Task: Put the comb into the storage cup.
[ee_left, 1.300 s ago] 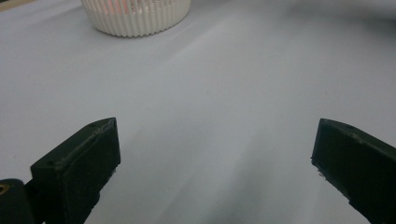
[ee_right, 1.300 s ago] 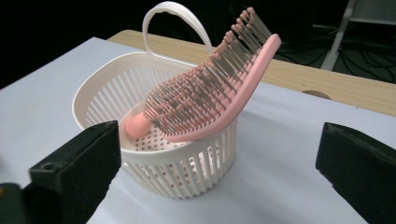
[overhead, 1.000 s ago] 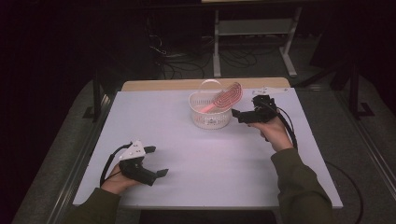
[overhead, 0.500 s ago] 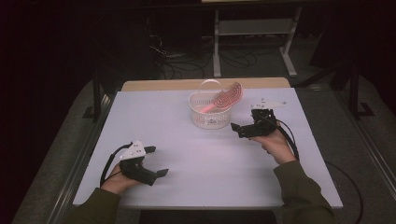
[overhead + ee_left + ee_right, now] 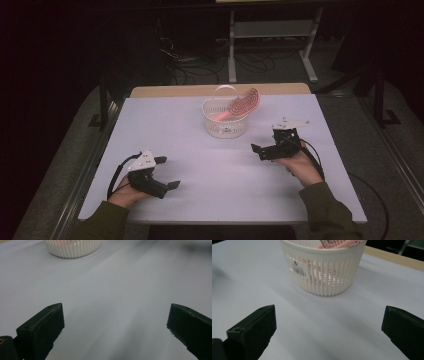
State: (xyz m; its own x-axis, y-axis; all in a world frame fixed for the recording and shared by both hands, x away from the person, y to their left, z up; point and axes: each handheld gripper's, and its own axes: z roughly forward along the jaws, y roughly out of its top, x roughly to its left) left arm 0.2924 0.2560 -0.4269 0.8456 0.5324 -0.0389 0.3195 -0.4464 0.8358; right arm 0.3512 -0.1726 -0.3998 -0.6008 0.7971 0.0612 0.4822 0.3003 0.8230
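- Right hand-held gripper (image 5: 265,151): jaws wide apart, empty, near the white slatted basket (image 5: 226,125).
- Left hand-held gripper (image 5: 167,172): jaws apart, empty, low over the worktop (image 5: 210,170).
- Pink hairbrush (image 5: 240,105) propped in the basket.

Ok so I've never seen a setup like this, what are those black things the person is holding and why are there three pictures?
A person sits at a white table, holding a hand-operated gripper in each hand. The high view looks down from above: left gripper, right gripper. The other two pictures come from cameras riding on each gripper, looking out between its two black jaws. Both stand open and hold nothing. On the table is a white slatted basket with a pink brush leaning inside it.
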